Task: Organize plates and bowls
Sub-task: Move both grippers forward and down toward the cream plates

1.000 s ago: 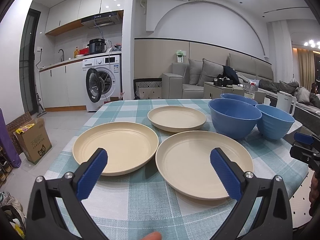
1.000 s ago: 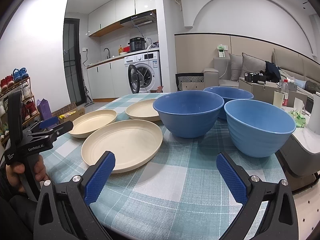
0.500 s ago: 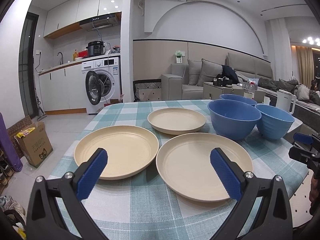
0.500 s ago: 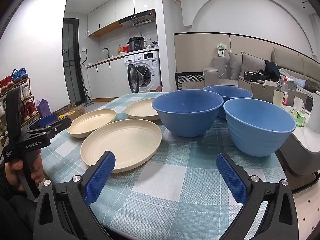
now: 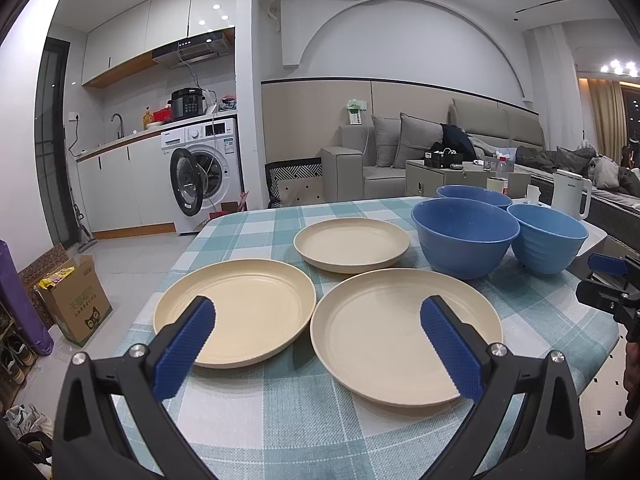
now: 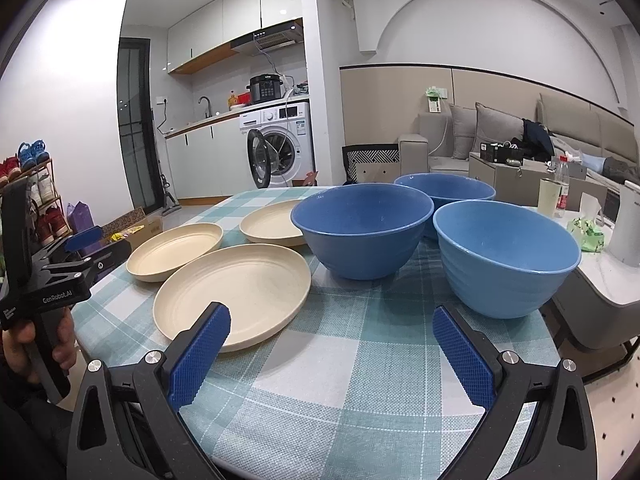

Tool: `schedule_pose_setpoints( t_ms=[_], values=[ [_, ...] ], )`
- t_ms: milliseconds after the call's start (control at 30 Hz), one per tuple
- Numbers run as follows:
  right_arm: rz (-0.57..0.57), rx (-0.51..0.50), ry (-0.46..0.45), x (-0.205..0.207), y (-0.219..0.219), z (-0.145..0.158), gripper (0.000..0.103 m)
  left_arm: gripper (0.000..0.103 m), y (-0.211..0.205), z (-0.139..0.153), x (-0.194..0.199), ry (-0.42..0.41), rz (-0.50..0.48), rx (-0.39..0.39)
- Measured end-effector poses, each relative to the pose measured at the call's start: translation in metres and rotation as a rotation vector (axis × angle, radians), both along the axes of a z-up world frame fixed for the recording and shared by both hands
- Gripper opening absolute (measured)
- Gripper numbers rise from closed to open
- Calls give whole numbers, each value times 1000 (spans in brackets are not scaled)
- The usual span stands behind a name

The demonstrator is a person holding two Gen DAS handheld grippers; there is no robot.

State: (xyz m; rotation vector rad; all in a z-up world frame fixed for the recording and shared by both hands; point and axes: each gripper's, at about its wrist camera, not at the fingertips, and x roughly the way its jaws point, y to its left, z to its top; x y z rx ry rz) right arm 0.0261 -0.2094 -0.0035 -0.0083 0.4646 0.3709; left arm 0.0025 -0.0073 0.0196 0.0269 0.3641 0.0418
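Both the left gripper (image 5: pixel 318 346) and right gripper (image 6: pixel 331 356) are held released, empty, before the checked tablecloth (image 6: pixel 360 360); three cream plates (image 5: pixel 404 336) lie left of three blue bowls (image 6: pixel 362 232).

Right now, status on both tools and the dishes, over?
Left tool open, empty. Right tool open, empty. Three cream plates and three blue bowls separate on the table, none stacked. Nothing blocking.
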Motion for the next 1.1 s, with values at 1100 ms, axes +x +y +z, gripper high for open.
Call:
schedule_pose_setpoints(
  t_ms=[1100],
  values=[
    [113,-56,-7,41,15,65,103,103,5,31,46,33,12,43]
  ],
)
